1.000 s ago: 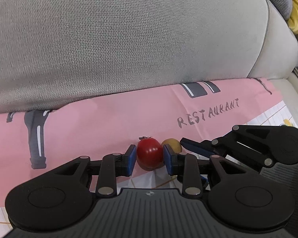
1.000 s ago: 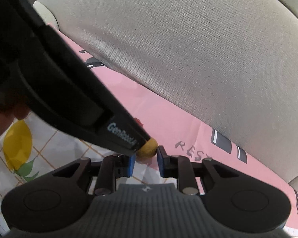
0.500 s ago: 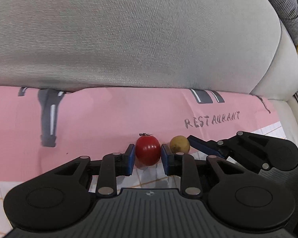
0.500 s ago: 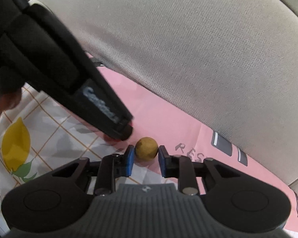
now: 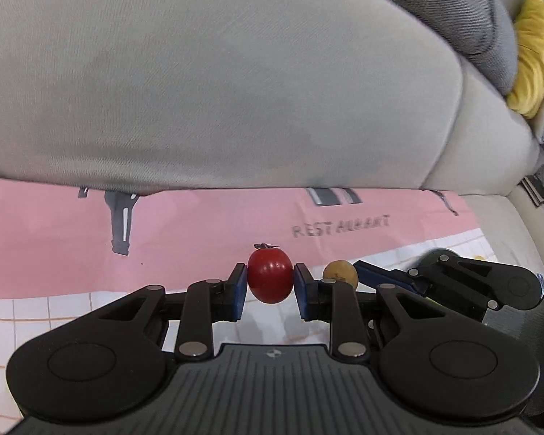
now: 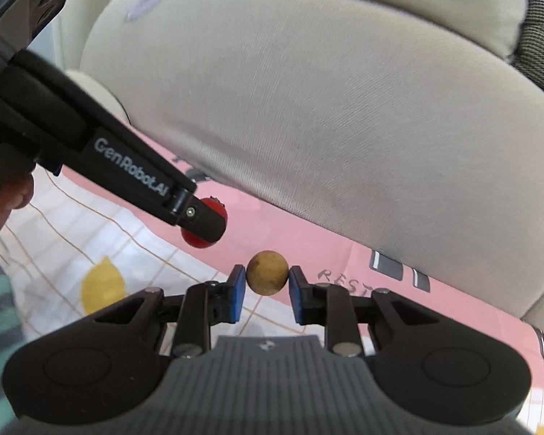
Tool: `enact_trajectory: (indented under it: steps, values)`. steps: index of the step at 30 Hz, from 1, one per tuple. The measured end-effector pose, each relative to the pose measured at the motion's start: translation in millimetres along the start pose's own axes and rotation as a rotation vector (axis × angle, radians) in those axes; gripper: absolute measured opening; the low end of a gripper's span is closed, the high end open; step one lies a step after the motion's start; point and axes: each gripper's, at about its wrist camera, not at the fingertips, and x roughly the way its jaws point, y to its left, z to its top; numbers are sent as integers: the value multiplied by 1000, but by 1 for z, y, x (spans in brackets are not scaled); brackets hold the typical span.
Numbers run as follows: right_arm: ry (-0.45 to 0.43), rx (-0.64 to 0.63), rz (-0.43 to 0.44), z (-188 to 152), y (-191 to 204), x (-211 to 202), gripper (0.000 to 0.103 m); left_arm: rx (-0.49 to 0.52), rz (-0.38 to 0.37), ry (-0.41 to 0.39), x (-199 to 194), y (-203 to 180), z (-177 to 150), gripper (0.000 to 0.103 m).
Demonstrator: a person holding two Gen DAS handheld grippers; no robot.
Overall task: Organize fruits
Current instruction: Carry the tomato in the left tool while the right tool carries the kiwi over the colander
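1. Change vs a sec ago: both fruits up off the cloth point(image 5: 72, 239). Earlier both sat on the pink strip w/ claws around them; now carried clear, shadows on the white checked part below.
2. Left claw point(image 5: 270, 282) was closing at the start of that sec, tomato between the jaws; now clenched, both blue pads point(image 5: 238, 282) pressed on the tomato's sides.
3. Tomato point(image 5: 270, 275): red, small, stem bit on top, held mid-pad, roughly upright. Also seen from the right cam point(image 6: 203, 228), partly hidden behind the left claw's fingertip.
4. Right claw point(image 6: 266, 282): clenched too, no change in width over the sec. Gripping the small round tan-yellow fruit point(image 6: 267, 272), pads on both sides, centred.
5. Same tan fruit visible from the left cam point(image 5: 341, 272), just right of the tomato, near but apart.
6. Meaning for task: pick done for both, carry phase now. Judged early-mid; no bowl or tray in view, drop spot unknown.
7. Backdrop: grey sofa cushion point(image 5: 235, 72) fills the upper frame, cloth edge tucked under it; yellow pillow point(image 5: 536, 50) far right. Lemon print point(image 6: 101, 286) on the cloth's checked part.
8. Person's hand point(image 6: 3, 199) at the left edge of the right cam, around the left claw's handle.
9. Risk (guess): both fruits round + smooth, pinch narrow; could roll out if tilted or squeezed less. Tomato soft, over-squeeze could bruise.
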Motion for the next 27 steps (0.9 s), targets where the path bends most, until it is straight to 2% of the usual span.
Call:
enact_trajectory:
  steps: [6, 13, 22, 27]
  values:
    - [-34, 82, 1, -16, -11, -48, 22, 82, -1, -29, -24, -40, -14, 30]
    - [-44, 175, -39, -50, -37, -86, 22, 176, -26, -36, -30, -88, -29, 30]
    - [-9, 290, -117, -96, -67, -110, 22, 294, -55, 5, -14, -139, -43, 30]
    - [3, 335, -144, -109, -81, -113, 22, 358, -57, 48, 4, -162, -49, 30]
